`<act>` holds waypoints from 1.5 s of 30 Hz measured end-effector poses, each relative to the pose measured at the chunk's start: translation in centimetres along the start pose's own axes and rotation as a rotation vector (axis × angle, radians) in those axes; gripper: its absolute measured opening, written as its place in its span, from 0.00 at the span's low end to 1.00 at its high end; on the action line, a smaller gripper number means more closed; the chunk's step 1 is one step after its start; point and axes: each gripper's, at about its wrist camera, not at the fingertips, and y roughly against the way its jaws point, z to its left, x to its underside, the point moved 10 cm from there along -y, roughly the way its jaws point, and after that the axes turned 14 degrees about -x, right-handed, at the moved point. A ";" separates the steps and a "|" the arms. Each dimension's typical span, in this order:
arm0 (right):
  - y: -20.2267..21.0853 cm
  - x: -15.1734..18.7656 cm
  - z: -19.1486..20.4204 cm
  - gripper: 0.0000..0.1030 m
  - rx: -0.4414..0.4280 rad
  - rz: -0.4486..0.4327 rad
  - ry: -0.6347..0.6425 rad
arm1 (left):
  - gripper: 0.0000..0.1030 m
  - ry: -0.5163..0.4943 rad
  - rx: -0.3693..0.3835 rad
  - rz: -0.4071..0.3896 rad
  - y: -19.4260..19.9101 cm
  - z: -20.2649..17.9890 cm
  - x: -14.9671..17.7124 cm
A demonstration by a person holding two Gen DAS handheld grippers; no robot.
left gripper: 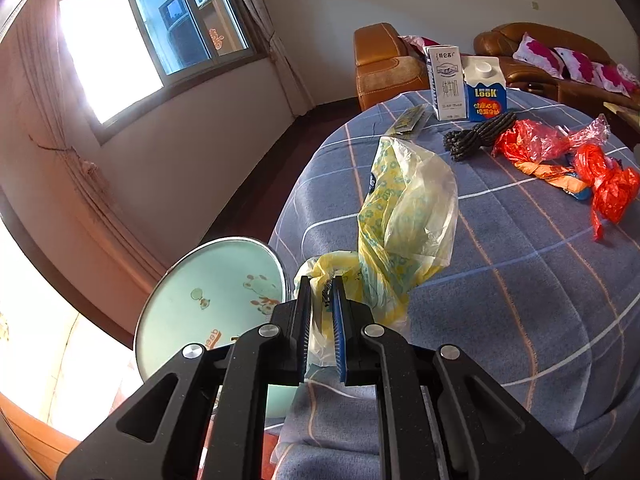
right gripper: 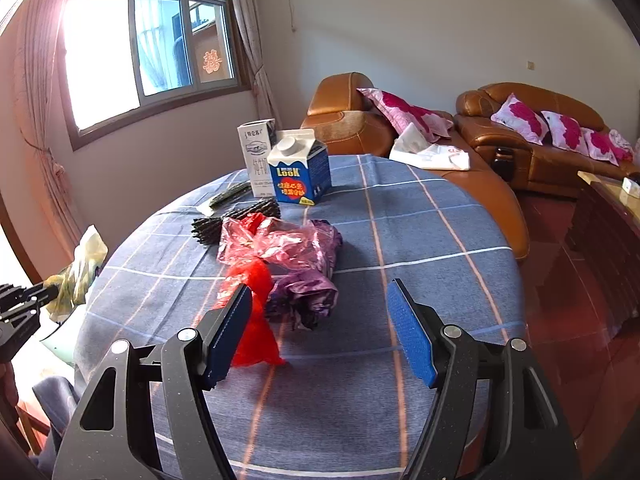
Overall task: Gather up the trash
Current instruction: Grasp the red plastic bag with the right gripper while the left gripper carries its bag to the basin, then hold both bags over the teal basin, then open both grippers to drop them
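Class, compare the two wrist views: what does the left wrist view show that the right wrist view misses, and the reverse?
Only the left wrist view shows the pale green basin beside the table and the left tongs from behind, shut on the yellow plastic bag.

Only the right wrist view shows the open right tongs, the purple wrapper and the white bag on the sofa.

Both show the two cartons, the black cord bundle, the red bags and the checked tablecloth.

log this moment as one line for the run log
left gripper: shut on yellow-patterned clear plastic bag | right gripper: open, empty | round green bin: beside table edge
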 end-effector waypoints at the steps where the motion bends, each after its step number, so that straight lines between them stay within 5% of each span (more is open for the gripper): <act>1: -0.2 0.0 0.6 0.67 -0.010 0.003 0.006 | 0.10 0.002 -0.001 0.002 0.0 0.1 0.2; 6: -1.9 1.1 3.7 0.65 -0.074 0.058 0.045 | 0.10 0.004 -0.029 -0.006 0.2 1.4 0.6; 8: -2.9 2.0 4.1 0.50 -0.087 0.103 0.048 | 0.10 0.006 -0.053 -0.006 0.2 2.3 0.8; 10: -3.6 2.9 4.4 0.20 -0.107 0.145 0.043 | 0.10 0.017 -0.067 -0.002 0.0 3.3 1.0; 13: -3.4 3.1 5.4 0.12 -0.125 0.141 0.073 | 0.10 0.039 -0.087 0.014 -0.3 5.0 1.5; 26: -3.4 1.3 12.6 0.10 -0.214 0.103 0.243 | 0.10 0.088 -0.176 0.056 -2.0 10.4 2.3; 45: -11.3 -0.7 24.5 0.10 -0.391 0.145 0.467 | 0.10 0.050 -0.351 0.127 -4.7 15.7 4.8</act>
